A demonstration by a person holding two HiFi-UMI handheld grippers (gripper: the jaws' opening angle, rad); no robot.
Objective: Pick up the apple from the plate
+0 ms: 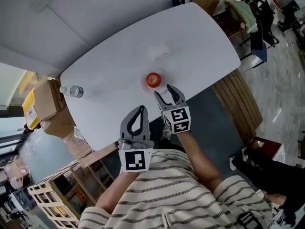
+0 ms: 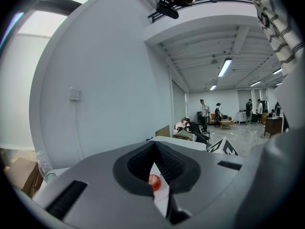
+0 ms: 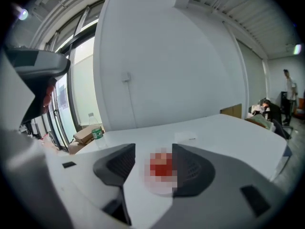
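My right gripper point(image 1: 163, 90) hangs spread near the apple point(image 1: 153, 79) on the white table point(image 1: 119, 66), my left gripper point(image 1: 140, 109) pressed together. Cardboard boxes point(image 1: 45, 101) stand alongside.

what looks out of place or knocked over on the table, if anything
Nothing stands out. The apple sits on its plate, the water bottle stands upright near the table edge, and a small flat white piece lies beyond the plate. No spill or damage shows.

I note a clear plastic water bottle point(image 1: 71, 90) upright on the white oval table point(image 1: 200, 37); brown cardboard boxes point(image 1: 46, 104) just beyond.
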